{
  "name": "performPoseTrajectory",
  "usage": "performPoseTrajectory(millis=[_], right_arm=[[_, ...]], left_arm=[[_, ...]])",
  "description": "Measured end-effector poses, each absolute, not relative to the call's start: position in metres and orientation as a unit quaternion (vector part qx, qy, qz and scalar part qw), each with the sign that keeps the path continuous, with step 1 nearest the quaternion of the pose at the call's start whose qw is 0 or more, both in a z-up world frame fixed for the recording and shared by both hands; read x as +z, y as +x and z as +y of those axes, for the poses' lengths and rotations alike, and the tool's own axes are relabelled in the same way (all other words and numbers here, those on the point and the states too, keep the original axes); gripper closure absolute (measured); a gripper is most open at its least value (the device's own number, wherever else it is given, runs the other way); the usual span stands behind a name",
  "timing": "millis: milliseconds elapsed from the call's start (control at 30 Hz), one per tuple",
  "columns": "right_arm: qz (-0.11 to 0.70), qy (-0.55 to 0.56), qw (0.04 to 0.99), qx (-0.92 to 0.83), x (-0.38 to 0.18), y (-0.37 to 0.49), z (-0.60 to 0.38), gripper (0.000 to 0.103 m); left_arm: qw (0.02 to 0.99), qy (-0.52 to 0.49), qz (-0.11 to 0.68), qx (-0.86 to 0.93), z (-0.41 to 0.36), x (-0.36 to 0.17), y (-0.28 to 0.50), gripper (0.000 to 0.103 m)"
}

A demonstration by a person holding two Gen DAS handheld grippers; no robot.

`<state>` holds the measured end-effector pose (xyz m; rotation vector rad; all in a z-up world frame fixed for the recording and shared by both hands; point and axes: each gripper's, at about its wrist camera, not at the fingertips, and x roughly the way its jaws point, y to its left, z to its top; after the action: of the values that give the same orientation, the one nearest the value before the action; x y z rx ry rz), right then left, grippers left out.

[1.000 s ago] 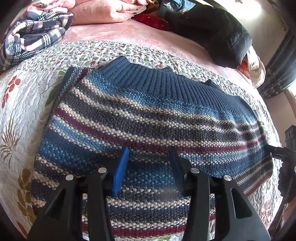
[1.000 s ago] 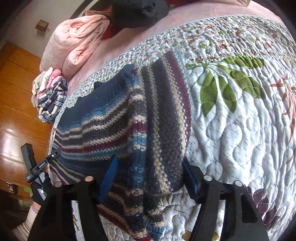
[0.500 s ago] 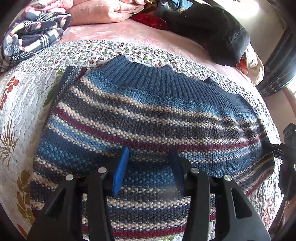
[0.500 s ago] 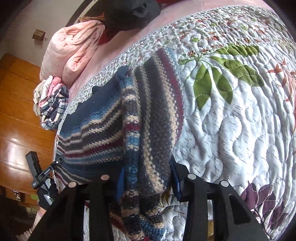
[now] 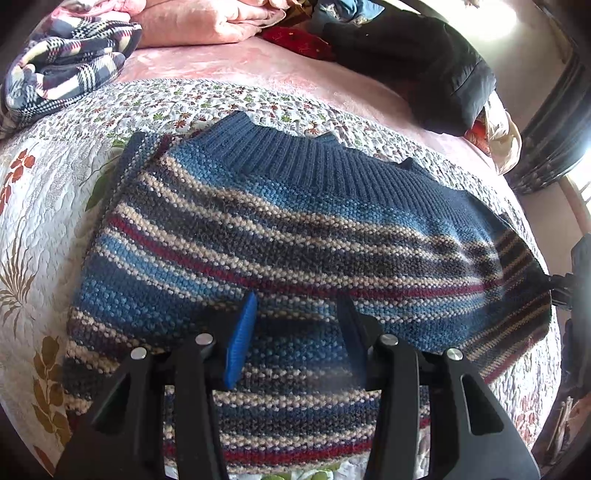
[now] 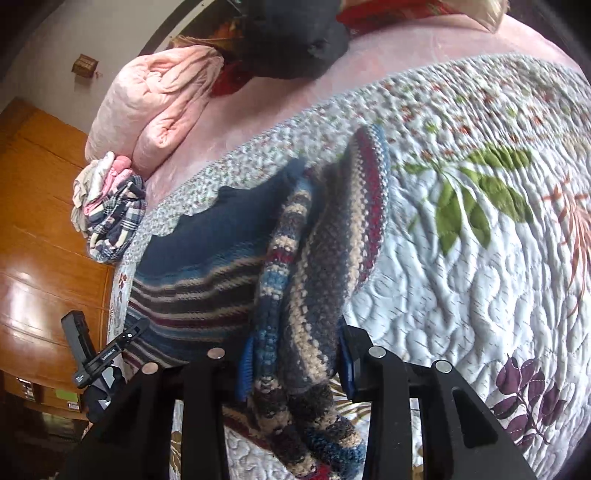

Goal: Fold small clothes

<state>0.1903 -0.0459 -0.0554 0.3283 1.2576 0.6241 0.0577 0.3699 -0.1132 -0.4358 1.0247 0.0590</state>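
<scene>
A striped knit sweater [image 5: 280,236] in blue, cream, grey and red lies flat on the quilt, its ribbed navy collar pointing away. My left gripper [image 5: 295,325] hovers open over its lower middle, nothing between the blue pads. In the right wrist view a bunched side fold of the sweater [image 6: 295,280] fills the gap of my right gripper [image 6: 295,362], which is shut on it and holds it slightly off the quilt. The right gripper [image 5: 565,291] shows at the sweater's right edge in the left wrist view. The left gripper [image 6: 99,354] sits at the far left of the right wrist view.
The floral quilt [image 6: 461,277] covers a pink bed. A plaid garment [image 5: 66,70] and pink folded bedding [image 5: 207,22] lie at the back left, a black jacket [image 5: 424,62] at the back right. Wooden cabinets [image 6: 40,240] stand beyond the bed.
The right gripper's fingers have narrowed onto the sweater's side fold and lifted it into a bunch. The left gripper has barely shifted and stayed open.
</scene>
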Motion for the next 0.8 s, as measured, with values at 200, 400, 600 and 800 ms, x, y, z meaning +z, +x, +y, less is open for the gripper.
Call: performPoseTrajectory(millis=[200, 400, 600, 800], right_arm=[[0.558, 0.061, 0.757, 0.335, -0.007, 0.178, 0.036, 0.067], [0.558, 0.013, 0.743, 0.369, -0.002, 0.166, 0.108, 0.067], [0.581, 0.002, 0.714, 0.39, -0.022, 0.156, 0.156, 0.077], [0.616, -0.002, 0.69, 0.38, -0.049, 0.155, 0.176, 0.074]], left_arm=[[0.855, -0.213, 0.473, 0.004, 0.368, -0.099, 0.046, 0.058], [0.853, -0.228, 0.469, -0.002, 0.373, -0.099, 0.043, 0.058], [0.851, -0.241, 0.467, 0.0, 0.381, -0.102, 0.036, 0.058], [0.848, -0.255, 0.465, -0.006, 0.385, -0.1, 0.032, 0.058]])
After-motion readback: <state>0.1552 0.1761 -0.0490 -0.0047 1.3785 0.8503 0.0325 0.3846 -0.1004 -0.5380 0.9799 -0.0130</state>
